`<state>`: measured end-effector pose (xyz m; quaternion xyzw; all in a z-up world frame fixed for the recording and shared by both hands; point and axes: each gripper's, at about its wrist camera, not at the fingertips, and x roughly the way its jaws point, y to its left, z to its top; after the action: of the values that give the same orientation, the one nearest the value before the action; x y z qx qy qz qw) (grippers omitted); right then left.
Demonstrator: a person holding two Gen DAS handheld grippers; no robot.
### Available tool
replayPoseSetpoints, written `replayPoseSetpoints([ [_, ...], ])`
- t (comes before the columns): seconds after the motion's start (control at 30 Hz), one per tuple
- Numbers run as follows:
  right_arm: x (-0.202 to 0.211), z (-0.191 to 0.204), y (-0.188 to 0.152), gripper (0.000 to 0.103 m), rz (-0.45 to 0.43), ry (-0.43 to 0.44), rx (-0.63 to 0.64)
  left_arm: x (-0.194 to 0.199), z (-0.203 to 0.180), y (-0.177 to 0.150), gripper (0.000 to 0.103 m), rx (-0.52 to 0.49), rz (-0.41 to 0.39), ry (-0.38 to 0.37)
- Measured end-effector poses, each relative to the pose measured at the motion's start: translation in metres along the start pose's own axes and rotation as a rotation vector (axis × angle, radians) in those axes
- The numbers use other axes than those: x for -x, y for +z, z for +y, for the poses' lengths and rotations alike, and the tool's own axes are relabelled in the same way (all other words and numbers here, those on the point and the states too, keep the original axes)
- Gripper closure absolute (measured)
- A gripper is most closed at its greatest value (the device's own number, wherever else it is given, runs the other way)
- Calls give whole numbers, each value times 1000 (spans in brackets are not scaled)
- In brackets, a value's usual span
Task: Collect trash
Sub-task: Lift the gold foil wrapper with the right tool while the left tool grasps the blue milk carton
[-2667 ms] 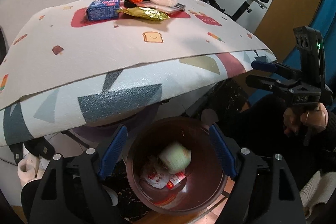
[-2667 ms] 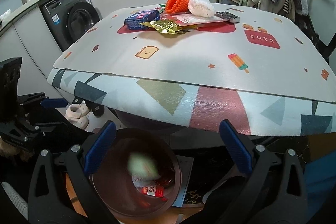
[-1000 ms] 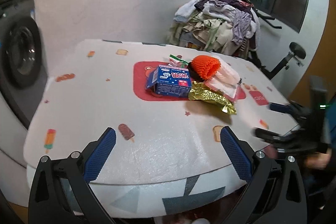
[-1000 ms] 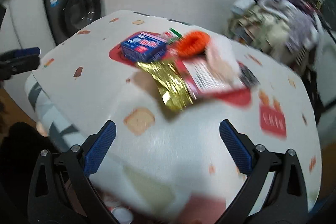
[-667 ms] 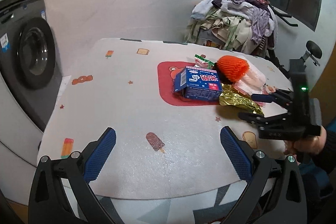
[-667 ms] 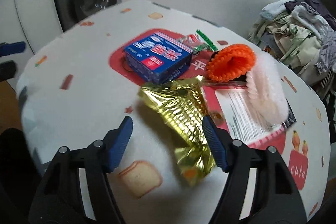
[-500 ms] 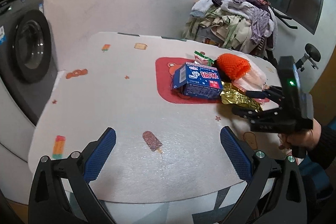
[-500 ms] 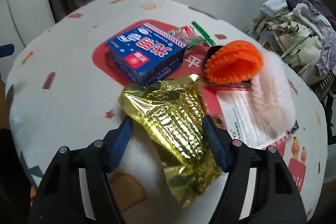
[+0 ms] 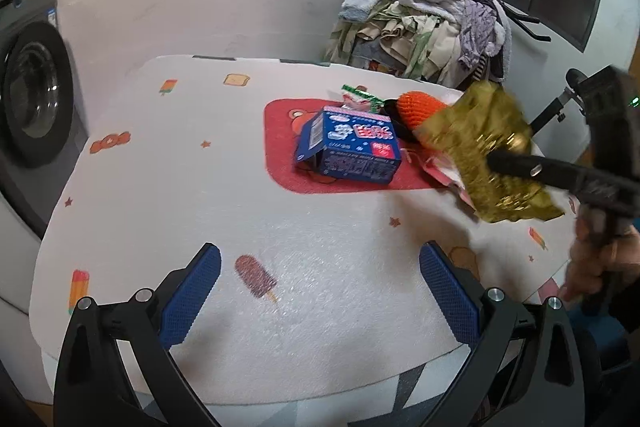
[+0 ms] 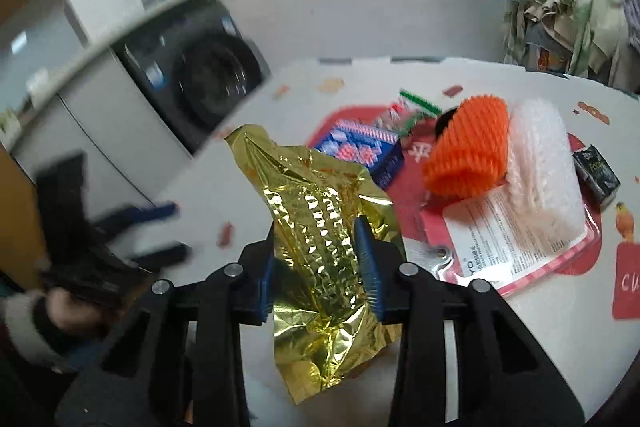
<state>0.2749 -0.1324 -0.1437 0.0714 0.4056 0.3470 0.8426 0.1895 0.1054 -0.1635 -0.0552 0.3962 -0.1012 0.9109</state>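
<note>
The gold foil wrapper [image 10: 320,247] is being pinched between the two blue pads of the right gripper [image 10: 320,259] and is being held clear of the table [image 9: 320,287], above its right part; half a second ago it was still lying flat on the mat just in front of the blue carton [image 9: 352,147], with the jaws spread around it. So a grasp has just been completed and a lift is being made. In the left wrist view the wrapper is being seen blurred, which suggests it is being moved quickly. The left gripper [image 9: 320,287] is being held spread wide and empty, near the front edge of the table, well short of the blue carton. Left behind, beside the blue carton, are being noted the orange foam net [image 10: 468,155], the white foam net [image 10: 540,179] touching it on the far side, a printed blister card [image 10: 508,239] under both, a small green-and-red wrapper [image 9: 356,97] just behind the carton, and a small dark box [image 10: 596,175] beyond the white net. Judgement: one piece is now being secured for carrying to the bin, which is not being shown in the present views; several pieces are still being left to collect. The foil is being judged light and crinkly, likely to slip or flap if swung fast.
</note>
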Motion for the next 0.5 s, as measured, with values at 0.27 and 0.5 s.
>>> replayPoseSetpoints([
  [0.27,77,-17,3,65,-196,-317,-36,-25,-22,24,6,-43,41,-54],
  [0.5,106,-55,-26,66,-192,-600,-64,-96,-25,70,6,-14,137,-97],
])
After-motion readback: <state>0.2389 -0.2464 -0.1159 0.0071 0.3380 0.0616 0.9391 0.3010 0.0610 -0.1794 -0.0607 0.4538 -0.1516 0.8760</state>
